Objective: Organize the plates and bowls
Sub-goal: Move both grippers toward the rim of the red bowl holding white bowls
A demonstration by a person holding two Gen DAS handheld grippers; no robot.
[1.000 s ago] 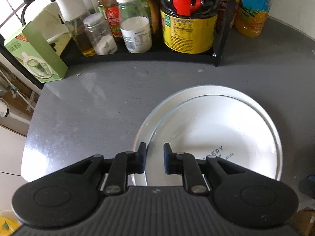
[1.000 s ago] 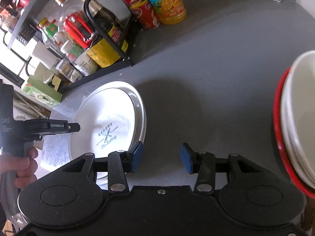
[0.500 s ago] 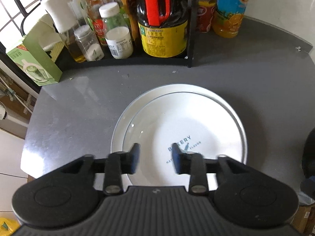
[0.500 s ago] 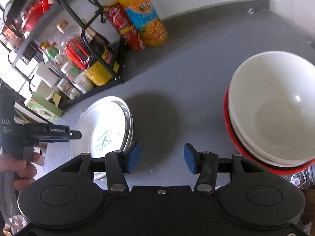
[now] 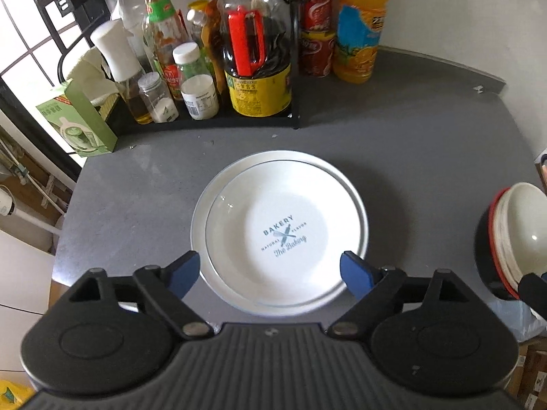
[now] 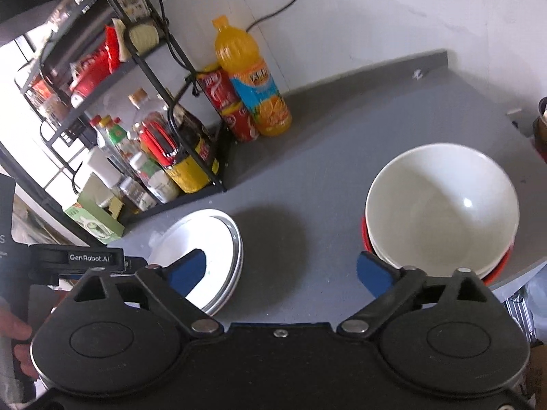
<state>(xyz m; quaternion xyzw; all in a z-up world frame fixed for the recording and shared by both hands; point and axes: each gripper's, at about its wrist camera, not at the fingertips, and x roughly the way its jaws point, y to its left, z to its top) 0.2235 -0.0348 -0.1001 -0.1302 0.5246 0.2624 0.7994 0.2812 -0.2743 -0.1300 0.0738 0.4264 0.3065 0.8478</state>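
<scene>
A white plate (image 5: 273, 218) printed "BAKERY" lies stacked on another white plate on the grey counter (image 5: 427, 157). My left gripper (image 5: 273, 275) hovers above the stack's near edge, open wide and holding nothing. In the right wrist view the same plate stack (image 6: 218, 239) lies at the left. At the right stands a stack of white bowls (image 6: 441, 201) nested in a red-rimmed one. My right gripper (image 6: 283, 270) is open over bare counter between the two stacks. The bowl stack (image 5: 516, 235) also shows at the right edge of the left wrist view.
A black wire rack (image 5: 294, 68) with sauce and spice bottles lines the back. An orange juice bottle (image 5: 359, 30) and red cans (image 5: 314, 41) stand beside it. A green box (image 5: 78, 119) sits at the far left. The counter edge runs close behind both stacks. A hand (image 6: 13, 328) holds the left gripper's handle.
Both grippers have pulled back and up, and both have opened wider. The left gripper has let go of the top plate, which now rests on the stack. The bowls came fully into view.
</scene>
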